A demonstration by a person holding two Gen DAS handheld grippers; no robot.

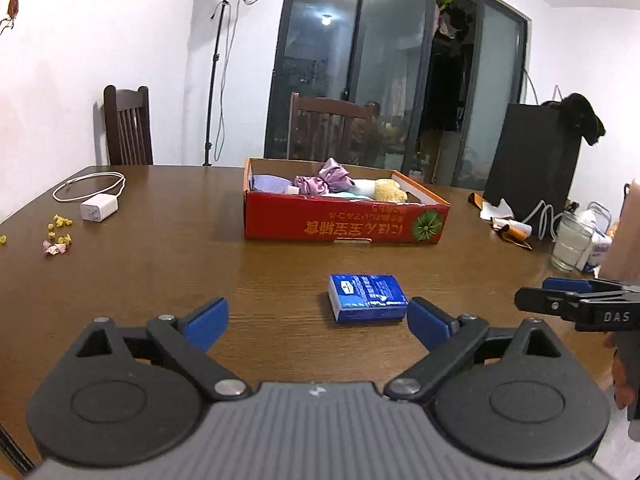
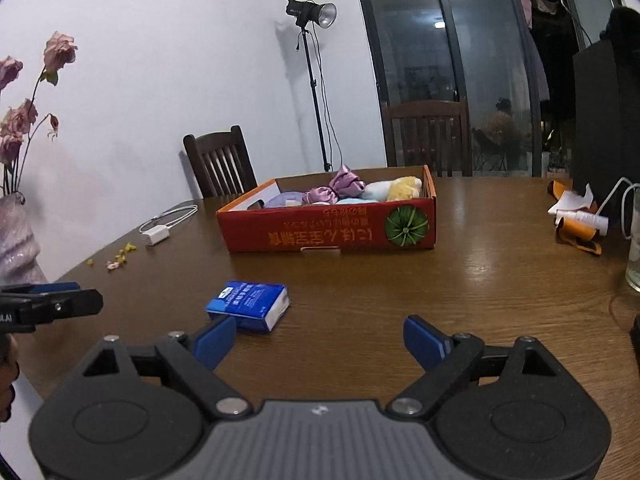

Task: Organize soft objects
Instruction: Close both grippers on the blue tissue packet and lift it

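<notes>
Blue tissue pack [image 1: 366, 298] lies flat on the wooden tabletop [image 1: 160, 272], toward its near edge, just in front of the red box, apart from it. Left gripper [image 1: 318, 322] hovers low w/ jaws spread wide, nothing held; the pack sits just ahead of its right finger, between the tips' line and the box. Right gripper [image 2: 318, 340] also wide apart & empty; in its view the pack [image 2: 248, 306] is just beyond its left finger, maybe touching, can't tell.

Red cardboard box [image 1: 344, 224], open-topped, sits mid-table. Inside: purple satin scrunchies [image 1: 324, 180] piled in the middle, a lavender soft item [image 1: 266, 182] at the left end, a yellow plush [image 1: 390, 190] w/ a white piece beside it at the right end, something pale blue underneath.

White charger w/ coiled cable [image 1: 98, 208] near the left edge, small yellow & pink petals [image 1: 58, 234] scattered closer to that edge. Glass jar [image 1: 570, 244] & papers near the right edge.
</notes>
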